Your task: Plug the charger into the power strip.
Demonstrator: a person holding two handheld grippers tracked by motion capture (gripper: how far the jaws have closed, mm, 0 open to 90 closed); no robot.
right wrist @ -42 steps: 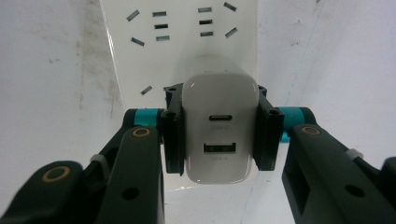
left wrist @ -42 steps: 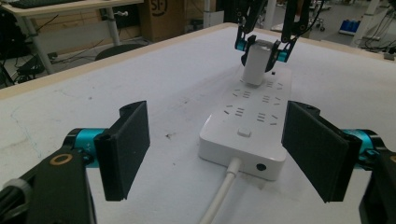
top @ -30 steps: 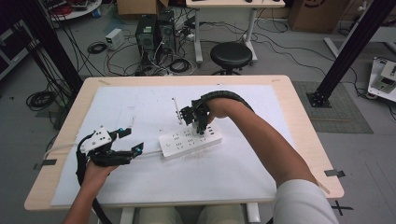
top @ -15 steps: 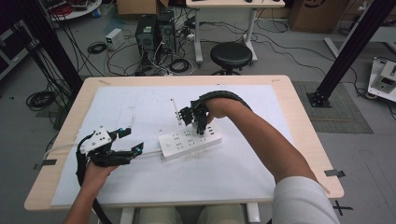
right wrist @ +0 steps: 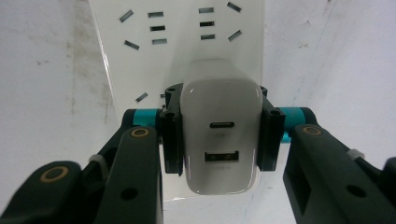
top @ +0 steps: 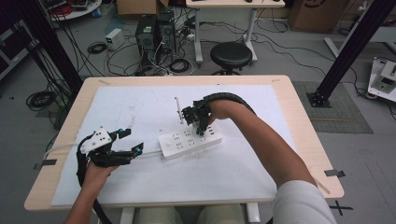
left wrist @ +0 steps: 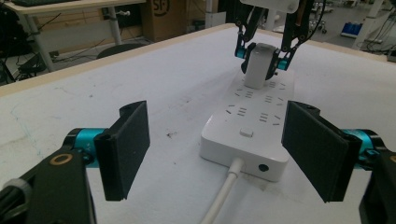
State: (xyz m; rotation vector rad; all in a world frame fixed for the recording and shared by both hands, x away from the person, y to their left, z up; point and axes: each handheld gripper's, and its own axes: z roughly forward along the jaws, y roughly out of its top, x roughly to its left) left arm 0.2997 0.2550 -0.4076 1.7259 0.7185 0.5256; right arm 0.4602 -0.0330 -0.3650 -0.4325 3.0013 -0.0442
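White charger (right wrist: 220, 135) upright on white power strip (top: 189, 142).

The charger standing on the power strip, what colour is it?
White. The charger is glossy white with two dark ports on its face, clearest in the right gripper view.

One power strip (top: 189, 141), one charger (right wrist: 220, 135), two grippers.

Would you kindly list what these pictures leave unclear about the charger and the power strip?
- Charger prongs: hidden beneath its body and the right gripper.
- Power strip cord's far end: cut off by the left gripper view's bottom edge.
- Socket slots: too small in the high view.
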